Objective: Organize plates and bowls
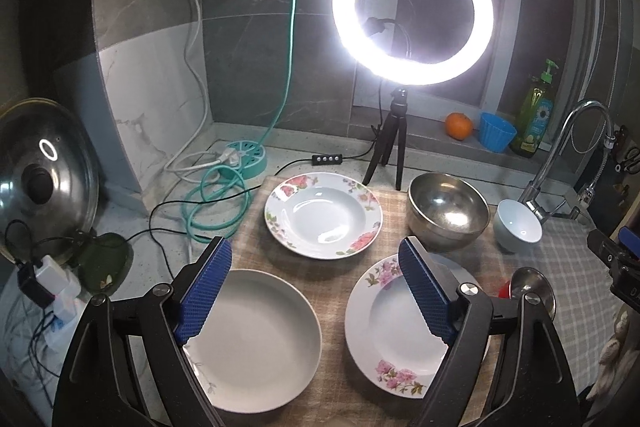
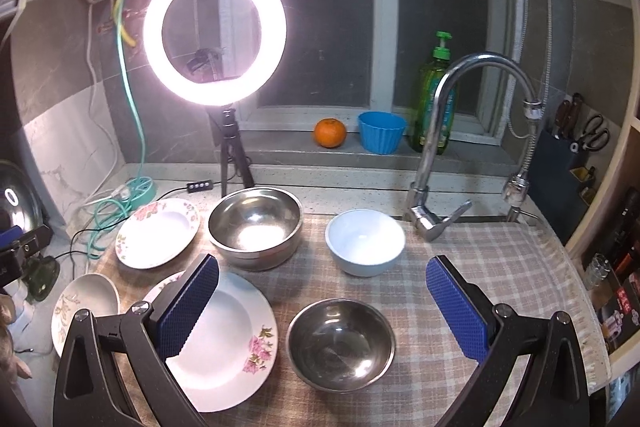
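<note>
Both the left gripper point(image 1: 316, 291) and the right gripper point(image 2: 322, 307) hang spread wide and hold nothing above a checked cloth point(image 2: 480, 267). On it lie two pink-flowered white plates, far point(image 1: 323, 215) and near point(image 1: 400, 327), with a plain white plate point(image 1: 256, 339) at near left. A large steel bowl point(image 2: 255, 227) and a pale blue bowl point(image 2: 364, 241) sit at the far side, a small steel bowl point(image 2: 341, 345) near.

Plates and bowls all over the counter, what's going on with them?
A person holds two grippers above dishes laid out on a checked cloth, and both the left gripper and the right gripper are open and empty. Three white plates, two of them flowered and one nearly plain, two steel bowls and a white bowl lie apart, nothing stacked yet.
</note>
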`<state>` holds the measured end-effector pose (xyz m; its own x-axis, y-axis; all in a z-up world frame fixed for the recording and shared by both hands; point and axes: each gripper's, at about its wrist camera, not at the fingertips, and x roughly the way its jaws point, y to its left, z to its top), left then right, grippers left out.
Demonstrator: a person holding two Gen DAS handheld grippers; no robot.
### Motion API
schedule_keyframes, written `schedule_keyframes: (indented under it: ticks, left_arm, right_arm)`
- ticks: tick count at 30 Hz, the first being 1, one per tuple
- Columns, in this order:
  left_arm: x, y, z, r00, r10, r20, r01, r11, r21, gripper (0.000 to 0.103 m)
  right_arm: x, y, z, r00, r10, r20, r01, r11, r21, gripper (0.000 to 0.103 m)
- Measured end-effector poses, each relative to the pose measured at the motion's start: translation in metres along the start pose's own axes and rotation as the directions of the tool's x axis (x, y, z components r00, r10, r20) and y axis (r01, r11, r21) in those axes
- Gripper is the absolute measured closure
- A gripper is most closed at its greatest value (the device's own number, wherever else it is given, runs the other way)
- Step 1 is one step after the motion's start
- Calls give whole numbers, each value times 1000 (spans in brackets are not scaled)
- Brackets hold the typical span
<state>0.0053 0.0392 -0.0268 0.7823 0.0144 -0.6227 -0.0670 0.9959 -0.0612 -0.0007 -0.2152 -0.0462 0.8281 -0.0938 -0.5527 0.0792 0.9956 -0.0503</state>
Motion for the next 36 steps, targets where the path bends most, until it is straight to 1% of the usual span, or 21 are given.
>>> schedule_keyframes:
  ticks: [7,10,14,17,21,23,24,26,27,28,29,30,31,32,34,35,36]
  left_arm:
    - [1,28,-13,999,35,-42,-37,998,-57,20]
    - [2,38,-18,997,41,-59,-46,996,-81,21]
    - [6,49,-25,995,43,-85,-52,994,-101,23]
    - [12,50,-28,993,19,-112,-32,993,-111,29]
    - [28,42,-31,986,-43,-162,26,994,-107,39]
    - [38,35,-33,976,-87,-198,67,992,-106,43]
    - [43,32,-35,970,-110,-216,88,990,-110,47]
    - [53,26,-37,955,-154,-253,127,985,-120,52]
    - [57,23,-40,946,-177,-272,147,981,-127,57]
    - [61,20,-42,936,-197,-291,164,977,-136,61]
    - [64,17,-45,924,-222,-310,183,972,-150,63]
    - [67,15,-48,914,-242,-326,198,967,-163,67]
    - [69,13,-52,903,-260,-343,211,962,-174,71]
    - [70,10,-55,894,-269,-359,217,960,-178,72]
    - [74,6,-61,881,-280,-382,223,957,-187,77]
    - [75,4,-65,871,-292,-394,229,953,-201,78]
    - [77,4,-68,861,-306,-406,234,947,-219,80]
  right_arm:
    - [8,13,-1,996,84,-8,-85,996,-13,1]
    - [14,20,-1,991,130,-34,-130,991,-20,1]
    - [21,30,-2,986,155,-67,-157,987,-34,1]
    - [30,32,-3,977,180,-111,-183,983,-18,1]
    - [49,29,-3,955,233,-182,-234,972,19,1]
    - [61,25,-4,929,292,-227,-287,956,57,2]
    - [69,23,-5,908,332,-255,-319,943,89,4]
    - [83,17,-5,865,401,-302,-370,916,156,15]
    - [93,13,-6,836,437,-333,-390,899,200,19]
    - [101,10,-6,815,458,-354,-401,888,226,27]
    - [109,8,-7,792,480,-378,-412,876,249,34]
    - [116,6,-7,774,493,-398,-418,869,264,38]
    - [123,6,-7,760,500,-416,-423,866,268,44]
    - [129,6,-7,751,500,-431,-426,866,262,46]
    - [139,8,-6,736,490,-467,-433,871,232,49]
    - [144,10,-6,726,489,-483,-440,871,221,52]
    - [148,12,-6,711,492,-502,-450,868,211,55]
